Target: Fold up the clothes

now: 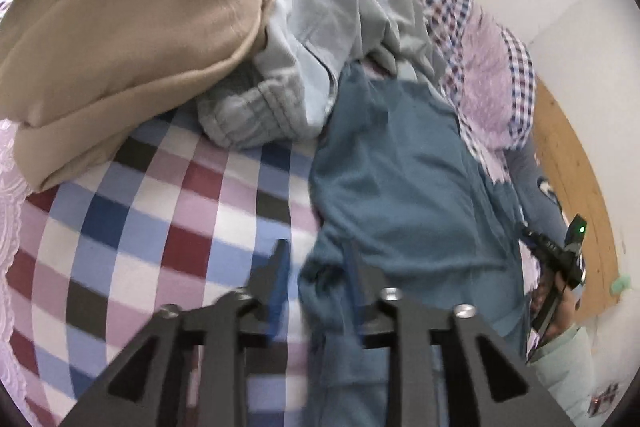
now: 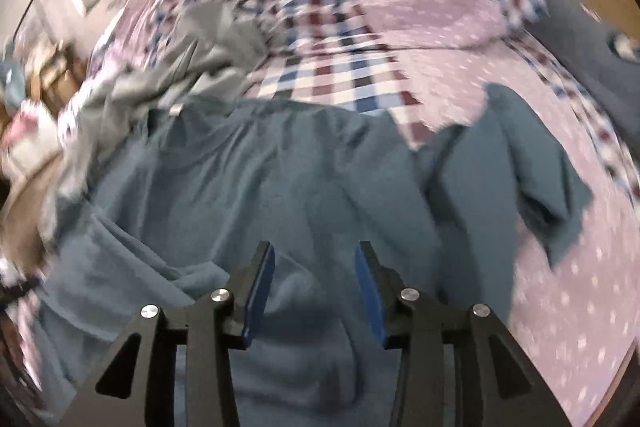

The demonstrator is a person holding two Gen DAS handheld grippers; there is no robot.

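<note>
Tan garment (image 1: 132, 39) shows from left wrist view only.

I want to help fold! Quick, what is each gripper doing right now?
Left gripper: open, holding nothing, at the edge of the teal shirt.
Right gripper: open, holding nothing, over the teal shirt.

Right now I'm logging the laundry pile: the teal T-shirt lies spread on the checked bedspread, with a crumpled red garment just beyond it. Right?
Not quite. The crumpled garment beyond the teal T-shirt is light grey, not red, as the left wrist view shows. The T-shirt does lie spread on the checked bedspread.
</note>
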